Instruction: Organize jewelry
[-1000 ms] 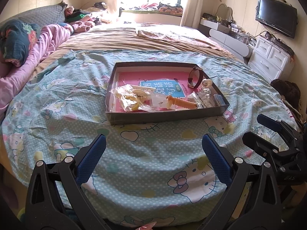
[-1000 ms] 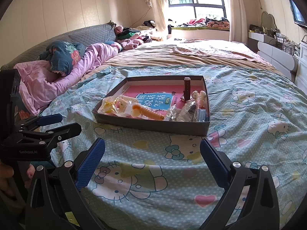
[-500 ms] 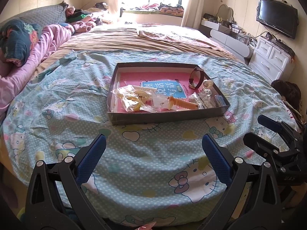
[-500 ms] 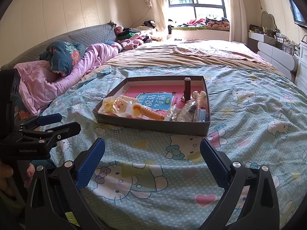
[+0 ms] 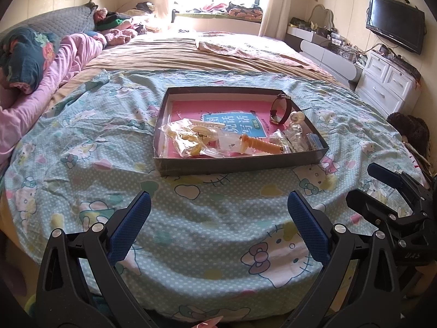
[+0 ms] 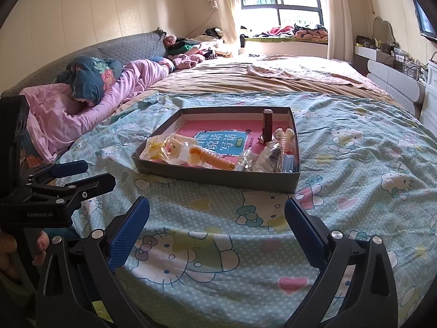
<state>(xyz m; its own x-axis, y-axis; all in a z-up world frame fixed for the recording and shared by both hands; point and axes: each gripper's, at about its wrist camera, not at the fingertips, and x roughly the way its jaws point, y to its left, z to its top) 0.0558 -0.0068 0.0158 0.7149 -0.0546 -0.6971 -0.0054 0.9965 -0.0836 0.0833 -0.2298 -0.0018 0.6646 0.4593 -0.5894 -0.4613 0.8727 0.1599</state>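
While hovering above bedspread (image 5: 218, 218), left tool (image 5: 217, 210) and right tool (image 6: 217, 213) gape wide, holding nothing, short of box (image 5: 240, 161).

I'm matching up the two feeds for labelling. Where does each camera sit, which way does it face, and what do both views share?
Left wrist: sits on the left gripper, looks forward over the bed at the box; its own open fingers show, and the right gripper at the right edge.
Right wrist: sits on the right gripper, faces the same box from further right; open fingers show, plus the left gripper and a hand.
Shared: box, orange bracelet, window.
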